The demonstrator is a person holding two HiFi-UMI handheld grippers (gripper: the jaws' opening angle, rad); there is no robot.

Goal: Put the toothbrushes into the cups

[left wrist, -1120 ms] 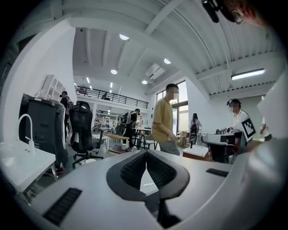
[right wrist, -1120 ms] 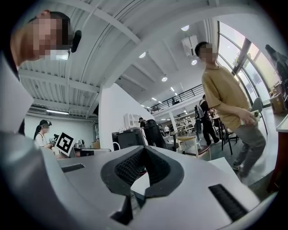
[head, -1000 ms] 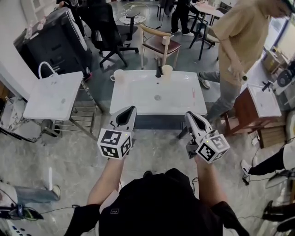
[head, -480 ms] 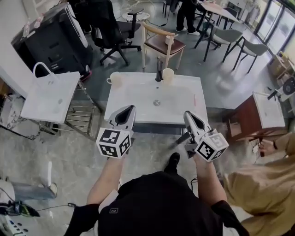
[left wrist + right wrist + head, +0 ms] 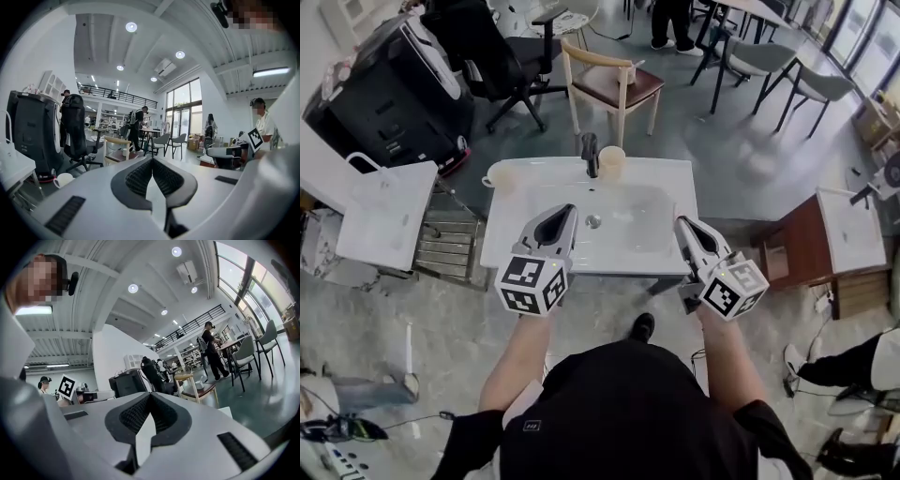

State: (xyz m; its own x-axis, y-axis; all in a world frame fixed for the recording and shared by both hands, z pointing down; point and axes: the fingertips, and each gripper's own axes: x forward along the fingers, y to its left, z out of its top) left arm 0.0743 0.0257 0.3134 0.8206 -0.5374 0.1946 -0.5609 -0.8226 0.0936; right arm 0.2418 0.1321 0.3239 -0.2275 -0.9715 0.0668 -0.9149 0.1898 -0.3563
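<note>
Both jaw pairs are sitting pressed shut, empty. You're holding the left gripper [image 5: 564,212] and right gripper [image 5: 682,225] over the sink's [image 5: 667,170] near edge. One cup [image 5: 610,161] is standing beside the faucet [image 5: 590,153], another cup [image 5: 502,178] at the far-left corner. The toothbrushes are too small to spot.

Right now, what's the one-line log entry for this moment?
left gripper: shut, empty | right gripper: shut, empty | cup: beside faucet | mug: back-left corner of sink

White sink [image 5: 673,187], dark faucet [image 5: 590,155] (at far rim); wooden chair [image 5: 612,82] beyond.
</note>
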